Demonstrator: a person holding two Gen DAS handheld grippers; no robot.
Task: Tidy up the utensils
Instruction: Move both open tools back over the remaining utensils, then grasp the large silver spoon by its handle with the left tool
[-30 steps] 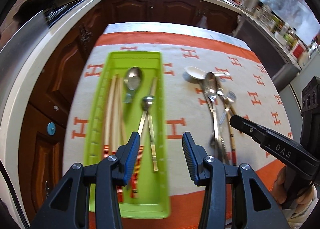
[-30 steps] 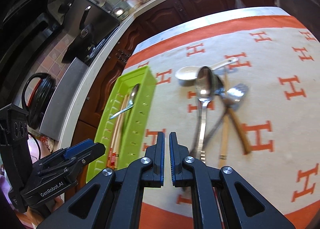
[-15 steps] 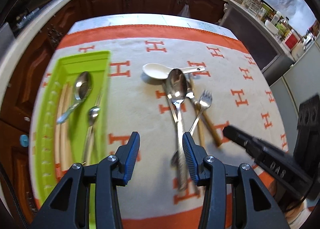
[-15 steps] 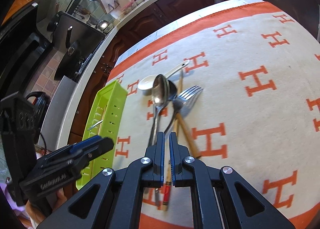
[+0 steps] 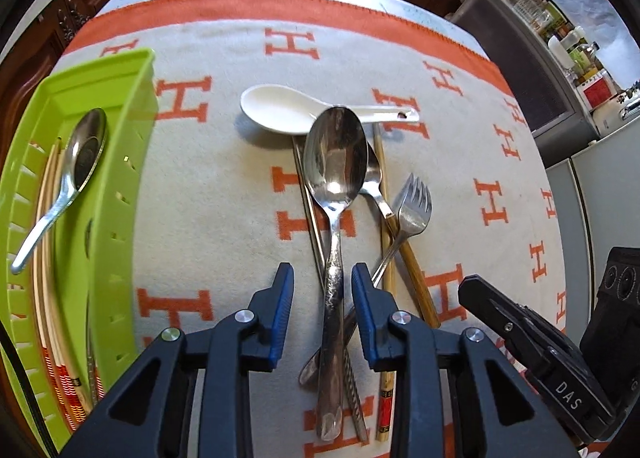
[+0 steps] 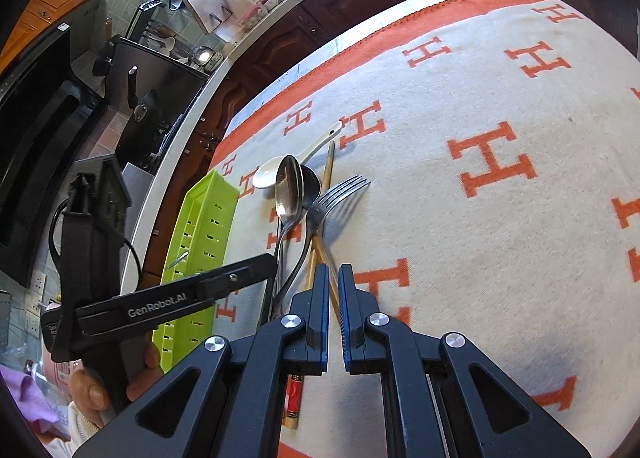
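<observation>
Utensils in a loose pile sit right ahead on the cloth point(image 5: 224, 193), and the left gripper point(image 5: 322, 298) hangs over them with its jaws apart, one blue pad either side of the big spoon point(image 5: 335, 177), straddling its handle without touching it as far as the left view shows. Just beside, the right gripper point(image 6: 333, 298) is low at the near end of the pile, jaws nearly together with only a slit between them and nothing held. Under the big spoon lie metal chopsticks point(image 5: 310, 213), a fork point(image 5: 414, 205), a second spoon with a wooden handle point(image 5: 376, 181) and a wooden chopstick point(image 5: 386, 258), all crossing. Farther off, the white soup spoon point(image 5: 288, 109) lies sideways, touching the big spoon's bowl. Out to the left, the green tray point(image 5: 116, 193) already holds a spoon point(image 5: 82, 153) and chopsticks point(image 5: 48, 258). This looks like the pick-up step: next the left jaws need to drop and pinch that handle alone, then lift it clear of the tangle and carry it over to the tray.
</observation>
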